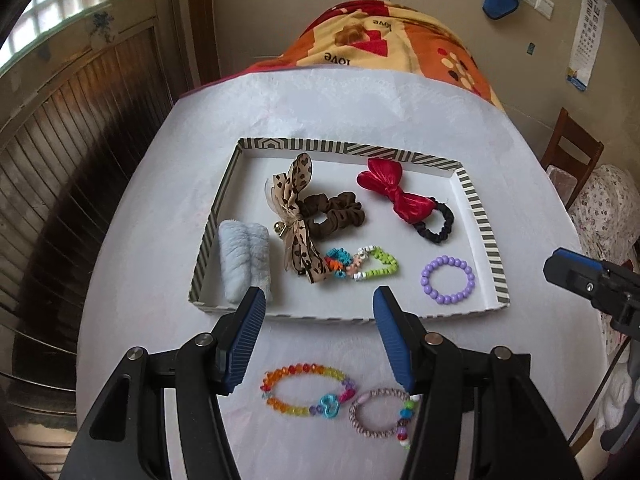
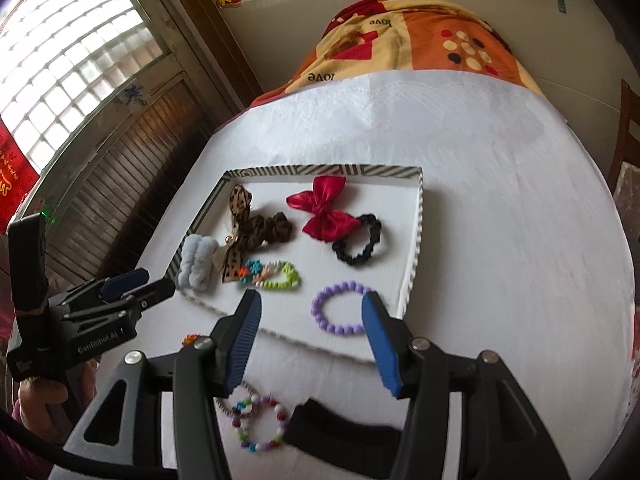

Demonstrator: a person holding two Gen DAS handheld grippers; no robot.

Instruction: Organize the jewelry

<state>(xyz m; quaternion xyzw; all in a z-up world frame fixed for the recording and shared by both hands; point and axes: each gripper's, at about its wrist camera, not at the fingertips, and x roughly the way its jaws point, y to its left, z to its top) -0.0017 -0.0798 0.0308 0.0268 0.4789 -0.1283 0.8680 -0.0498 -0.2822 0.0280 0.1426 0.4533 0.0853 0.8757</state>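
Observation:
A shallow striped tray point(image 1: 486, 236) point(image 2: 416, 240) on the white table holds a pale blue fluffy scrunchie point(image 1: 244, 262), a leopard-bow brown scrunchie point(image 1: 320, 216), a red bow hair tie point(image 1: 400, 194), a multicoloured bead bracelet point(image 1: 362, 266) and a purple bead bracelet point(image 1: 448, 280) point(image 2: 340, 312). In front of the tray lie a rainbow bead bracelet point(image 1: 304, 394) and a pink braided bracelet point(image 1: 380, 414). My left gripper point(image 1: 320, 312) is open and empty above the tray's near wall. My right gripper point(image 2: 312, 320) is open and empty near the purple bracelet. A colourful bead bracelet point(image 2: 260, 424) lies below it.
An orange patterned blanket point(image 1: 400, 40) covers something behind the table. A wooden chair point(image 1: 572, 156) stands at the right. A wood-panelled wall and window are at the left. A black object point(image 2: 344, 428) lies on the table beside the near bracelet.

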